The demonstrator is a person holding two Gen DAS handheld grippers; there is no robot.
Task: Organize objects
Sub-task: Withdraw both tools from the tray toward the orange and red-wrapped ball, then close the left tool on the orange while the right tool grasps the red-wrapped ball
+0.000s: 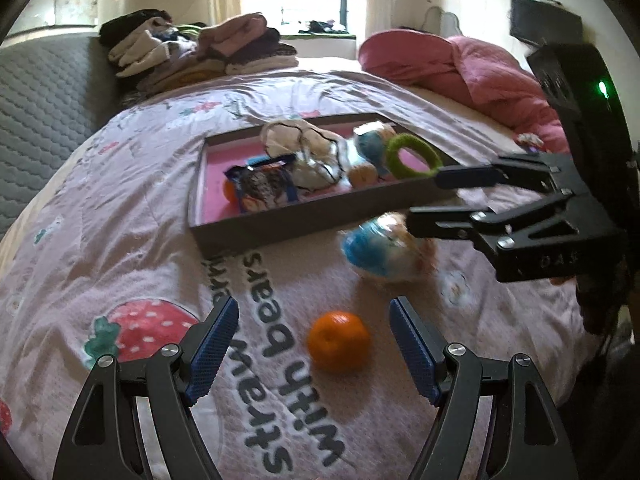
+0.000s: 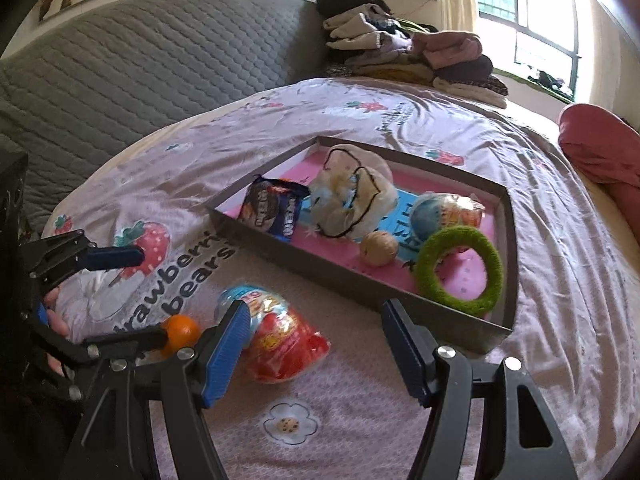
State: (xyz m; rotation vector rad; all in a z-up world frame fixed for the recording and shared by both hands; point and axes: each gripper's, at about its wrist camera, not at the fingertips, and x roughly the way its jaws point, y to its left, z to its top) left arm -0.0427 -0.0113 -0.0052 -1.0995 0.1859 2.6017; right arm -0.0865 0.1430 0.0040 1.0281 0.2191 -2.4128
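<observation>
Right now I have both grippers over the bed, neither holding anything. My left gripper (image 1: 314,342) has its jaws spread wide, and the orange (image 1: 338,341) lies on the bedspread (image 1: 120,240) in the gap between the blue pads (image 1: 212,354), touching neither one. From the right wrist camera the same orange (image 2: 182,333) sits just past the tip of the left gripper's lower finger; I cannot tell whether that fingertip touches it. My right gripper (image 2: 316,344) is also wide open and empty. Its left pad (image 2: 226,354) overlaps the near edge of the snack bag (image 2: 276,340) in that view, but whether it rests on the bag I cannot tell. In the left camera the bag (image 1: 384,250) lies on the bedspread just outside the tray (image 1: 280,232), blurred, right beside the lower finger of the right gripper (image 1: 424,198). The tray (image 2: 440,316) already holds a cookie packet (image 2: 276,208), a cloth pouch (image 2: 352,196), a second snack bag (image 2: 444,210), a small tan ball (image 2: 378,248) and a green ring (image 2: 460,270), which leans by the near corner.
</observation>
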